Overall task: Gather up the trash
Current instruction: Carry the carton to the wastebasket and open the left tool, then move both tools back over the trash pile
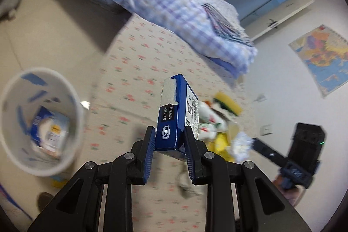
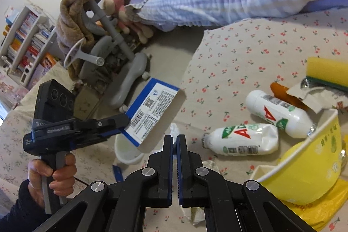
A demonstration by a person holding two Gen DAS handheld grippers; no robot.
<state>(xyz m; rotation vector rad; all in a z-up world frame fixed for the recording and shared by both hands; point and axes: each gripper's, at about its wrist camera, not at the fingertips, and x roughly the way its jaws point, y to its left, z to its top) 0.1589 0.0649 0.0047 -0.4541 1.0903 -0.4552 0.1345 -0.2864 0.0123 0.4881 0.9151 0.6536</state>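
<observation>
Trash lies scattered on the cherry-print bed sheet (image 2: 250, 53); collection is partly done, by my reading.

Done so far: the white bin (image 1: 13, 88) already holds at least one crumpled blue-and-white package (image 1: 51, 129) at its bottom. Contents blurred, so I cannot count further.

In hand: the left gripper (image 1: 169, 140) has its jaws clamped narrow on a blue carton (image 1: 171, 114), gripped at its lower end, torn top pointing up. The right wrist view shows the same carton (image 2: 152, 110) held in the air over the edge of the bed, with the bin's rim partly visible below it. In the left wrist view the bin sits well to the left of the carton, so the carton is not yet over the opening. Judgement: this is the carry-to-bin step, release still to come.

The right gripper (image 2: 174, 140) has jaws pressed together, with white tissue (image 2: 175, 128) at the tips; whether a scrap is pinched between them I cannot tell.

Left on the bed:
- two white AD bottles (image 2: 243, 140), lying on their sides, touching
- yellow sponge (image 2: 326, 71) with green backing
- torn wrapper (image 2: 313, 95) under the sponge, orange item beside it
- yellow paper bowl (image 2: 313, 166), nearest the right gripper
- more crumpled tissue low in the right wrist view

Estimate: under half complete; most items remain.
</observation>
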